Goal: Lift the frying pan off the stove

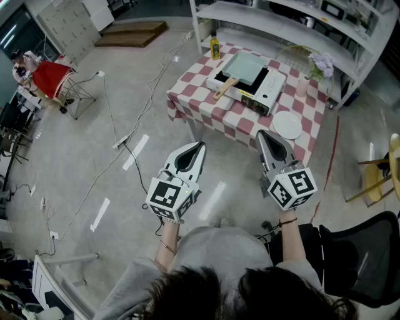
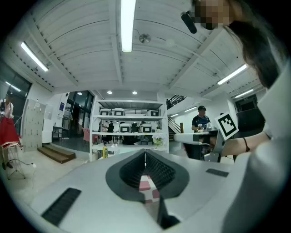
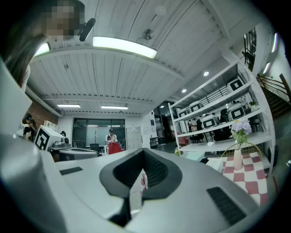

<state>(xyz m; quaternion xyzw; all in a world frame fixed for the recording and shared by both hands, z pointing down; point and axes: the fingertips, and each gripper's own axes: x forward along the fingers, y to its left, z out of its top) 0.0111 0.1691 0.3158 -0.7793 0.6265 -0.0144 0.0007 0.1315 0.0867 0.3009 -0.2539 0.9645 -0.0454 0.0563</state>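
In the head view a square pale-green frying pan point(image 1: 241, 66) with a wooden handle point(image 1: 224, 89) sits on a white portable stove point(image 1: 270, 91), on a table with a red-and-white checked cloth point(image 1: 206, 100). My left gripper point(image 1: 200, 145) and right gripper point(image 1: 260, 134) hang side by side over the floor, short of the table's near edge and pointing toward it. Both are shut with nothing between the jaws. In the left gripper view the left gripper point(image 2: 145, 154) has its jaws closed together, with checked cloth point(image 2: 146, 184) showing below. The right gripper point(image 3: 143, 154) looks the same in its own view.
A white plate point(image 1: 287, 124), a yellow bottle point(image 1: 214, 47) and a vase of flowers point(image 1: 321, 64) share the table. White shelving point(image 1: 281, 19) stands behind it. Cables point(image 1: 128, 140) trail across the floor at left. A black chair point(image 1: 359, 256) and a yellow chair point(image 1: 381, 175) stand at right.
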